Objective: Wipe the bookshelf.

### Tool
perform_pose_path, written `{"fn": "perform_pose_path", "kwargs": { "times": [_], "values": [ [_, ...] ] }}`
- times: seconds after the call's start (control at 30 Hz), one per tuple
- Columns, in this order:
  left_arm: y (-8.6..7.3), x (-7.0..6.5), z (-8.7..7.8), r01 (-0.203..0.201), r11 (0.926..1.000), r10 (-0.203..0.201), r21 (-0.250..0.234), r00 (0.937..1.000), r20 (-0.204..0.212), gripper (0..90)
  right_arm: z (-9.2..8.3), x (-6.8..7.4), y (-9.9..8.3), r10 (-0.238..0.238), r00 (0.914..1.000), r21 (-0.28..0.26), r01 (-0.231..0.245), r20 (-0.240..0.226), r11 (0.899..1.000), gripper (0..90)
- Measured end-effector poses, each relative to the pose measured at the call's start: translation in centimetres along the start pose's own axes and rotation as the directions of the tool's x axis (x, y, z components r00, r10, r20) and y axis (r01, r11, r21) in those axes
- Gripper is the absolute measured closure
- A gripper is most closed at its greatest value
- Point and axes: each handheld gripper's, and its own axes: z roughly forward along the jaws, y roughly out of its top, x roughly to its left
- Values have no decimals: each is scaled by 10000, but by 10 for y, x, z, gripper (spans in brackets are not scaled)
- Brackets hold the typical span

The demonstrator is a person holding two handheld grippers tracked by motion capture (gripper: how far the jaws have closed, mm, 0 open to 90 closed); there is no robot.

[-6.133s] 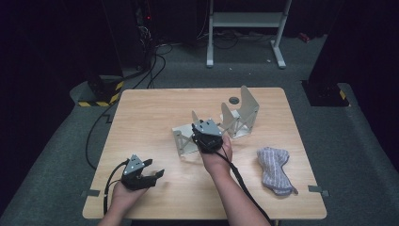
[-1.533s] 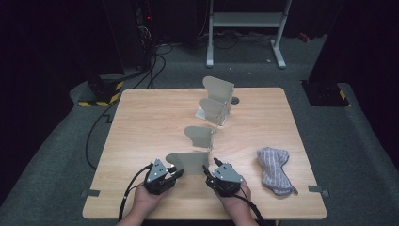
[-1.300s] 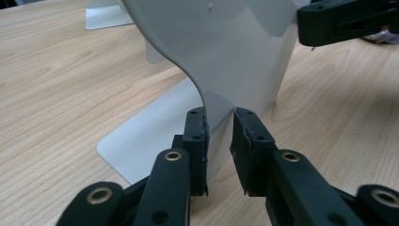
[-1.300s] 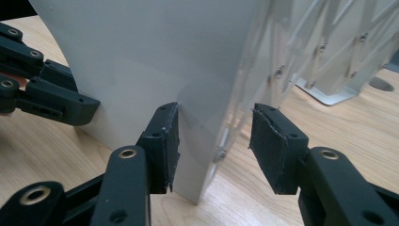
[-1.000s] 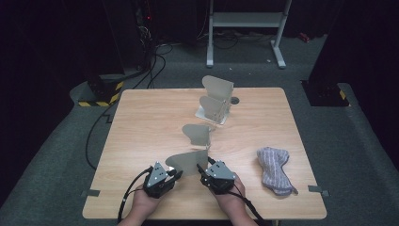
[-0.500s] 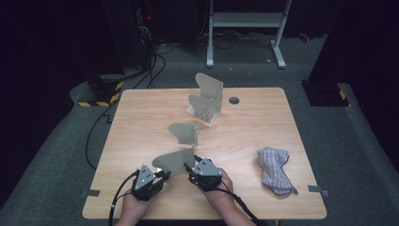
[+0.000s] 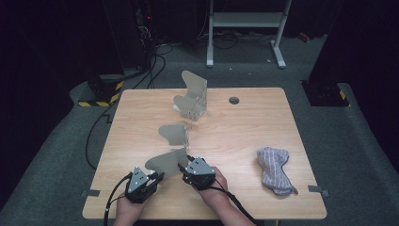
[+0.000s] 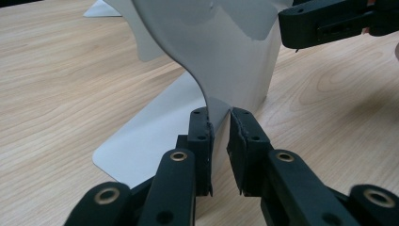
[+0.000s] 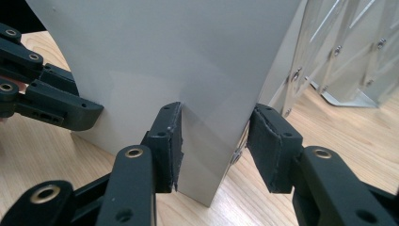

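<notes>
Both hand-held grippers, the left hand-held gripper clamped on the thin grey flap and the right hand-held gripper closed around the folding rack, hold its near end, stretched along the tabletop, so spreading seems nearly finished.

Bright table, black surroundings.
We see the table evenly lit from overhead, with soft shadows; the close views look sharp, perhaps softer at the bottom edge.
</notes>
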Motion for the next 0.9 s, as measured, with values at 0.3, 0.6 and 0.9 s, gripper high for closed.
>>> {"fn": "perform_pose_path", "kwargs": {
  "times": [0.3, 0.6, 0.9],
  "values": [
    [18, -18, 31, -735, 9973, 739, -79, 9919, 1030, 794, -26, -17, -14, 487, 9925, 155, -508, 1120, 9986, 558],
    [40, -44, 72, -1275, 9917, 1286, -176, 9738, 1878, 809, -76, -37, -34, 1065, 9647, -3, -1097, 2410, 9940, 577],
    [36, -33, 65, -955, 9954, 951, -61, 9802, 1738, 628, -81, -38, -34, 1320, 9564, -196, -1315, 2606, 9911, 503]
  ]
}}
